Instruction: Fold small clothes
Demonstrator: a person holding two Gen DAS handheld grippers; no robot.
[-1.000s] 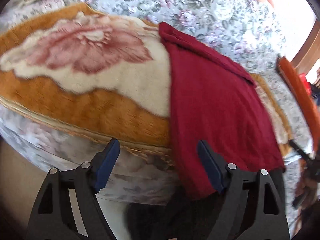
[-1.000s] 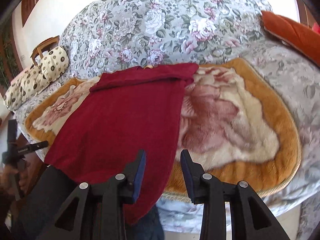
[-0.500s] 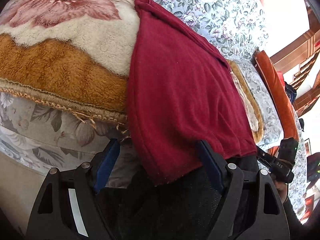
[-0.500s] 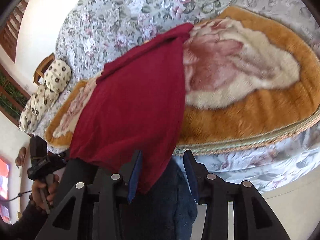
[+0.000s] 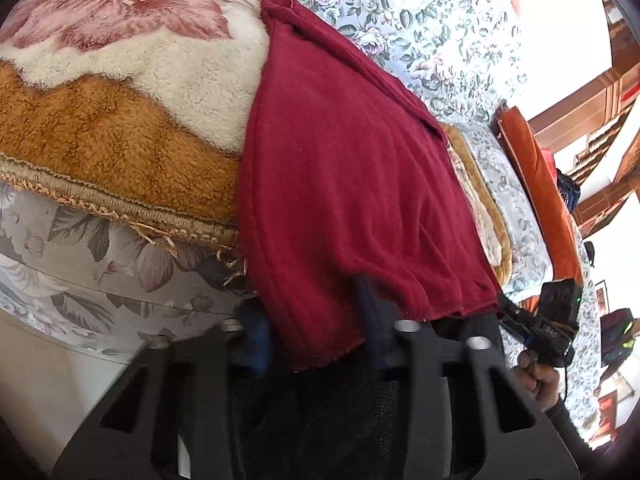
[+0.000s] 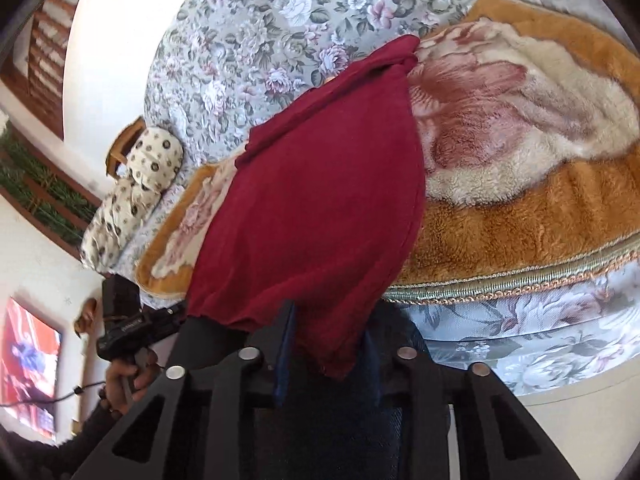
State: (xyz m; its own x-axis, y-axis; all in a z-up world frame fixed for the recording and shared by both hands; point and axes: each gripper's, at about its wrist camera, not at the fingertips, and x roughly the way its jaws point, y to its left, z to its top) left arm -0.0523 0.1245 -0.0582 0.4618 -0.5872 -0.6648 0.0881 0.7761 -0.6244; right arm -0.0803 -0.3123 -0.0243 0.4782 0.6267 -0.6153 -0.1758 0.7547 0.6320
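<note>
Nearest to me in the left wrist view, my left gripper [image 5: 316, 336] has its two blue-padded fingers closing on the hanging corner of the one dark red knit garment [image 5: 352, 184]; the cloth sits between the pads and they pinch it. In the right wrist view my right gripper [image 6: 326, 344] is doing the same at the other hanging corner of that garment [image 6: 320, 200], its two jaws closing with the red hem pinched between them.

The garment lies lengthwise over the front edge of one plush orange-and-cream blanket with a big pink flower [image 5: 120, 92], its lower hem draping off the edge toward me and its far end bunched in a narrow fold near the backrest. The blanket has a braided trim along its front edge and is spread on one sofa upholstered in grey floral fabric [image 5: 420, 12].

Across from each camera I see the other hand: a hand [image 5: 538, 380] gripping the right tool at the right edge of the left view, and a hand [image 6: 124, 376] gripping the left tool at the lower left of the right view.

Farther off, I count one orange cushion [image 5: 536, 184] along the sofa's right side, and one cream cushion with dark dots [image 6: 132, 192] at its left end.
</note>
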